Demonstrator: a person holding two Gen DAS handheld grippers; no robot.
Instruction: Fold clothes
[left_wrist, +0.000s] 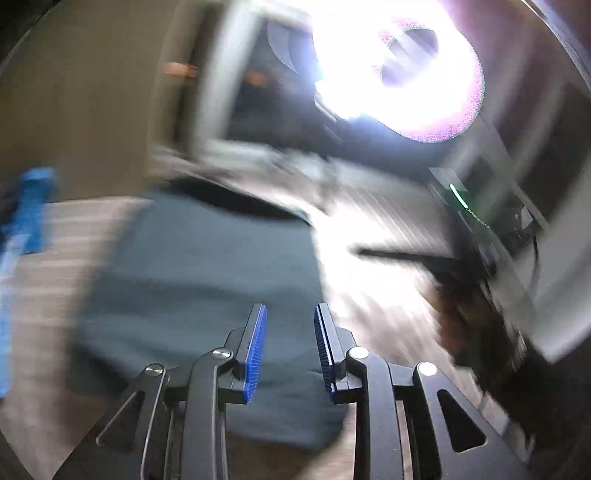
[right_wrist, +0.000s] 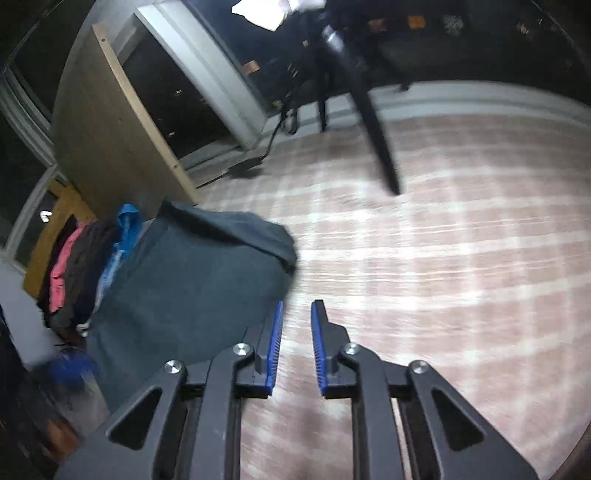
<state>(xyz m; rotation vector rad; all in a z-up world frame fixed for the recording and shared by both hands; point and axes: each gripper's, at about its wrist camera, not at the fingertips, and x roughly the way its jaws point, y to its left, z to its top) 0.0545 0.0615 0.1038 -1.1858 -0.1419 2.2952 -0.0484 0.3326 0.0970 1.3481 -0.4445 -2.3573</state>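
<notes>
One dark teal garment is seen lying on the checked rug, at about ten o'clock from the right gripper, with one edge turned over itself at its far side. In the left wrist view the same garment lies directly beneath the left gripper.

Both grippers are held with fingers spread, and nothing is pinched by either.

A missed or shallow grasp is judged likely: both views are motion-blurred, so a corner could be misjudged. More than one layer could be caught at the turned-over edge, and the fold spoiled.

One heap of other clothes is seen at nine o'clock, just beside the garment; an item from it could be snagged. One black tripod leg stands at one o'clock, well apart.
</notes>
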